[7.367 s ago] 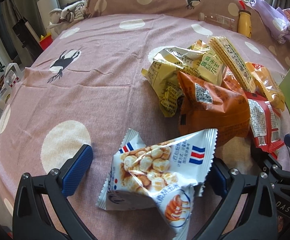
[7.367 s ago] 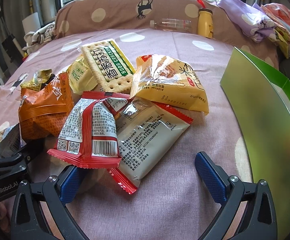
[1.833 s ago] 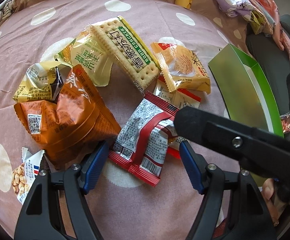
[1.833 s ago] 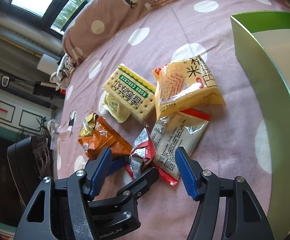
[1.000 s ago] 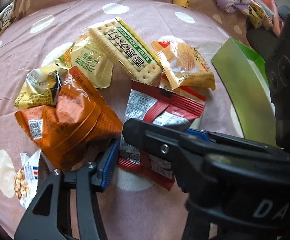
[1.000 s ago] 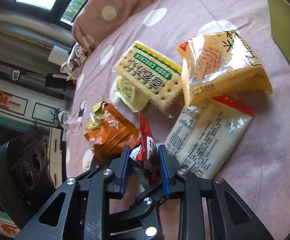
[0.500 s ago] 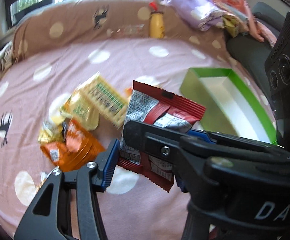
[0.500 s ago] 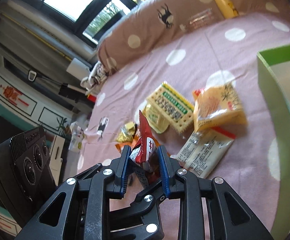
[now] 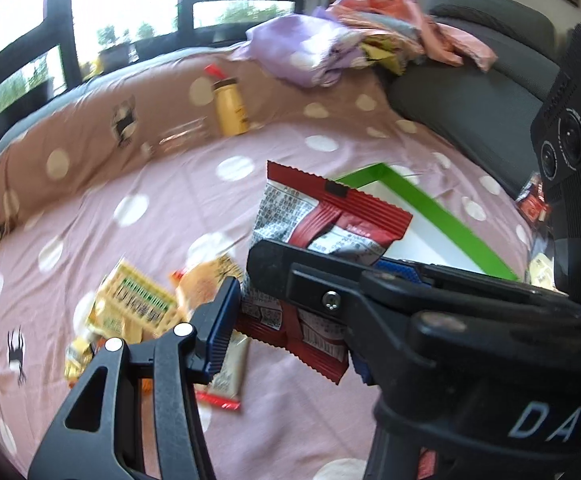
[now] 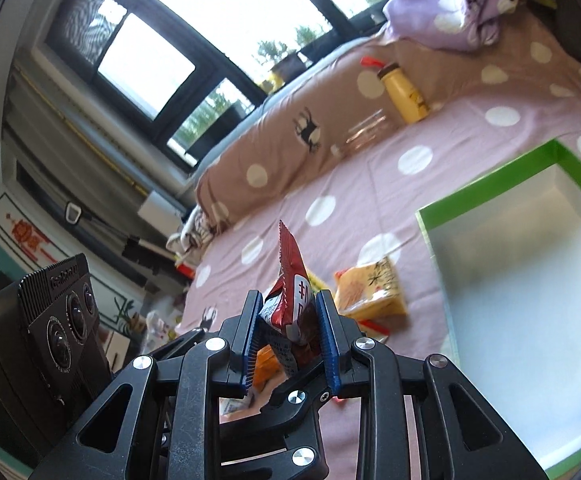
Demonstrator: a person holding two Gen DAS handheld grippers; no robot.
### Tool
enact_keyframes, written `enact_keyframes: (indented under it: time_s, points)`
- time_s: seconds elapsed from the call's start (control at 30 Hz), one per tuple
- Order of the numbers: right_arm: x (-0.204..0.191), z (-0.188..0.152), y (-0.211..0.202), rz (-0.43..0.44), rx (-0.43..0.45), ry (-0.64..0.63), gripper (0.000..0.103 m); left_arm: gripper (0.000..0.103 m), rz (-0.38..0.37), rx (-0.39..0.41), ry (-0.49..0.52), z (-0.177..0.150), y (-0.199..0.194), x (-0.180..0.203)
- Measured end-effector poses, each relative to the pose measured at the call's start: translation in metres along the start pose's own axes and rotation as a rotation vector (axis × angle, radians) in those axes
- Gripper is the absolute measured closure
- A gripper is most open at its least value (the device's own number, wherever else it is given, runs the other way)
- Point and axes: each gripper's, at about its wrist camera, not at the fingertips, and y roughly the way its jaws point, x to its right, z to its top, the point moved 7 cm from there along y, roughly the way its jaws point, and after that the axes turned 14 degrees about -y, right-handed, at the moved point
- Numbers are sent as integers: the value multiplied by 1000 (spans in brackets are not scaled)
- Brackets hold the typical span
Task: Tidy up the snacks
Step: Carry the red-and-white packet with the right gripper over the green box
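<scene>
A red and silver snack packet (image 9: 330, 216) hangs in the air above the pink dotted bedspread. My right gripper (image 10: 288, 308) is shut on it, pinching its flat sides between the blue pads. My left gripper (image 9: 290, 340) holds the same packet (image 10: 290, 276) across its width; its left pad touches one edge, and the right gripper's black finger (image 9: 330, 288) largely hides the other pad. A green box (image 9: 430, 208) with a white inside lies open to the right (image 10: 486, 184). The other snacks stay on the bed below: a cracker pack (image 9: 138, 304) and a yellow bag (image 10: 370, 292).
A yellow bottle (image 9: 230, 108) and a clear bottle (image 10: 364, 130) lean on the brown dotted bolster at the back. Purple and pink cloths (image 9: 306, 52) are heaped on a grey seat (image 9: 470, 100). An orange bag (image 10: 266, 364) shows under the right gripper.
Both grippers have risen together with the red packet, away from the snack pile. The views have tilted up towards the window, and the green box now shows its open inside.
</scene>
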Motion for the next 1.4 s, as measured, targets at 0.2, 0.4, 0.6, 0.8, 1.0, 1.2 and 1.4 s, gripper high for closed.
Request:
enact_keyframes:
  time_s: [0.2,0.4,0.6,0.8,1.0,1.2,1.4]
  points:
    - [13,12,-38,-99,88,-9,73,54,-90,25,57,6,-4,36]
    - [34,10,-58,-189,126,30,73,54,-171,-1,119,6,6,68]
    - [62,8,-55,-233,101,75,73,55,-211,-74,92,5,31,80]
    - [83,0,-40,-247,51,109,73,55,-224,-139,69,-2,58,78]
    - [106,-11,-30,-243,4,164,73,55,-241,-180,61,-11,77,81]
    - [117,-18,-21,-258,-39,194,73,54,-272,-231,32,-18,93,78]
    - [123,-23,-11,-264,-82,203,73,54,-267,-261,19,-25,101,75]
